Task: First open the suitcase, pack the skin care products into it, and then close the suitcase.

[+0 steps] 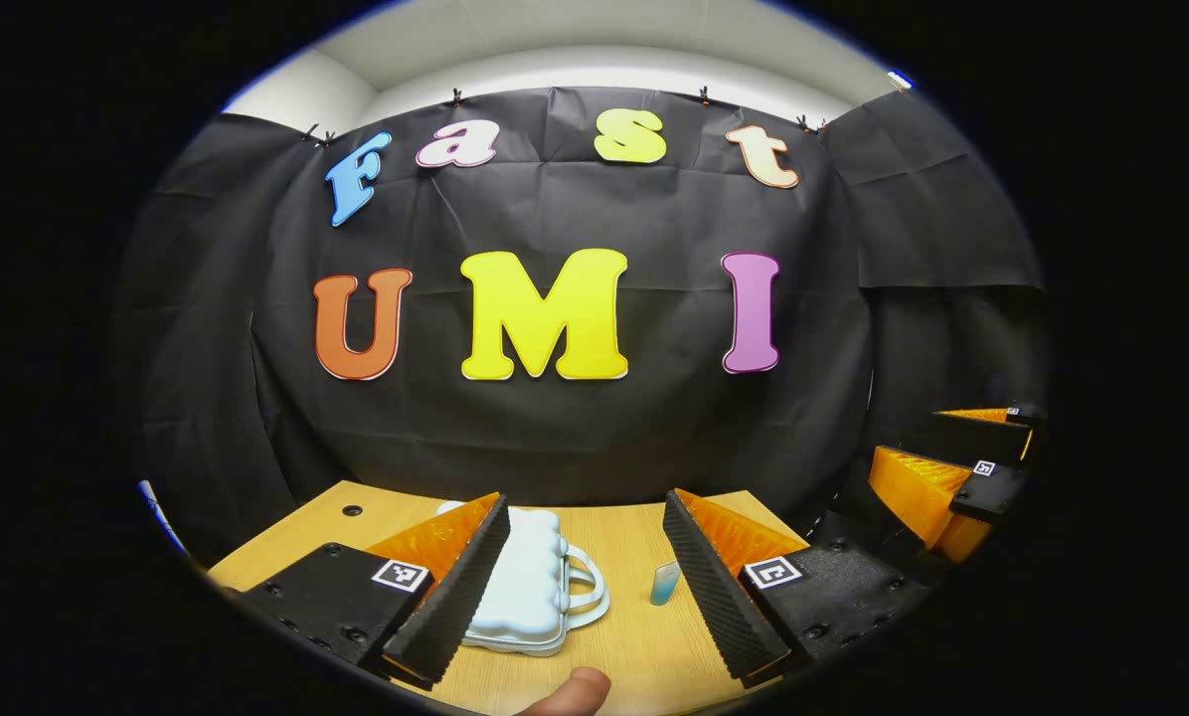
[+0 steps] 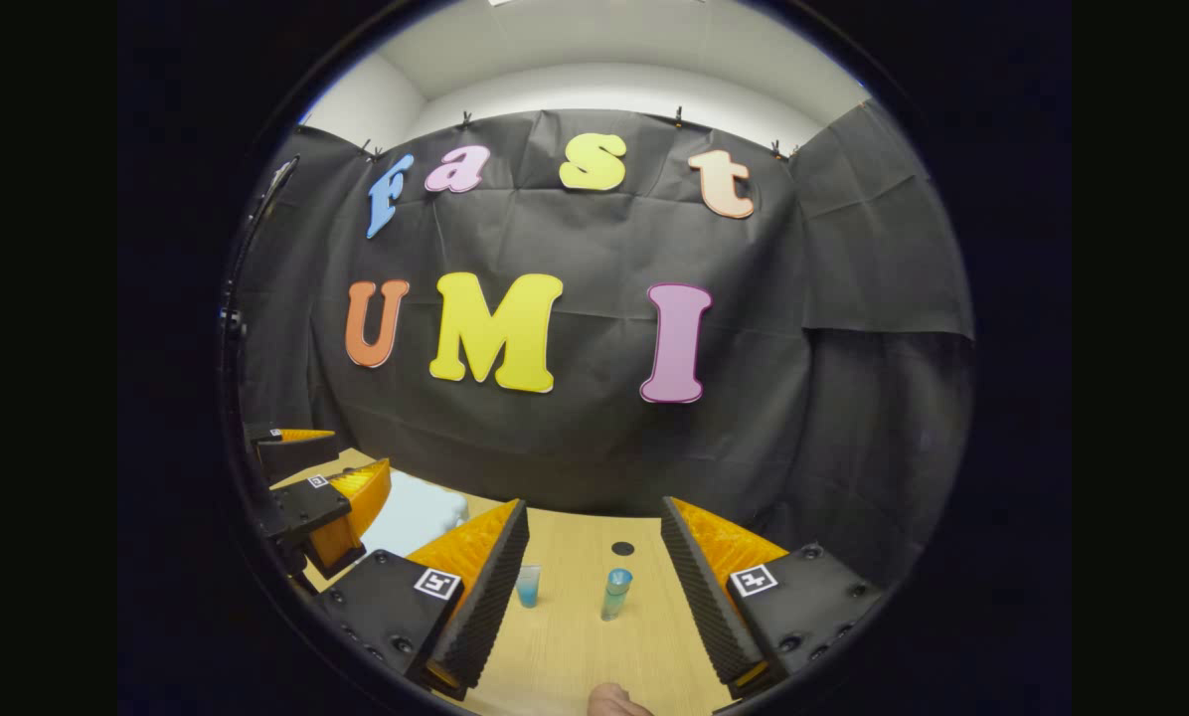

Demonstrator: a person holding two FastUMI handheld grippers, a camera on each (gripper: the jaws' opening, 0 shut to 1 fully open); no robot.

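Found left claw (image 1: 585, 582) spread apart above closed suitcase (image 1: 520, 587) on surface (image 1: 634, 636); right claw (image 2: 594, 587) likewise apart, empty; two small bottles (image 2: 615, 594), possibly skincare, upright.

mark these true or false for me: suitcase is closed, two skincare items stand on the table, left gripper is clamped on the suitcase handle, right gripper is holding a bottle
1. The suitcase is closed. True: its lid is down, and it lies flat on the table.
2. Two skincare items stand on the table. True: a small blue bottle and a taller tube.
3. The left gripper is clamped on the suitcase handle. False: its fingers are wide apart and hold nothing.
4. The right gripper is holding a bottle. False: it is open, and both items stand free between its fingers.
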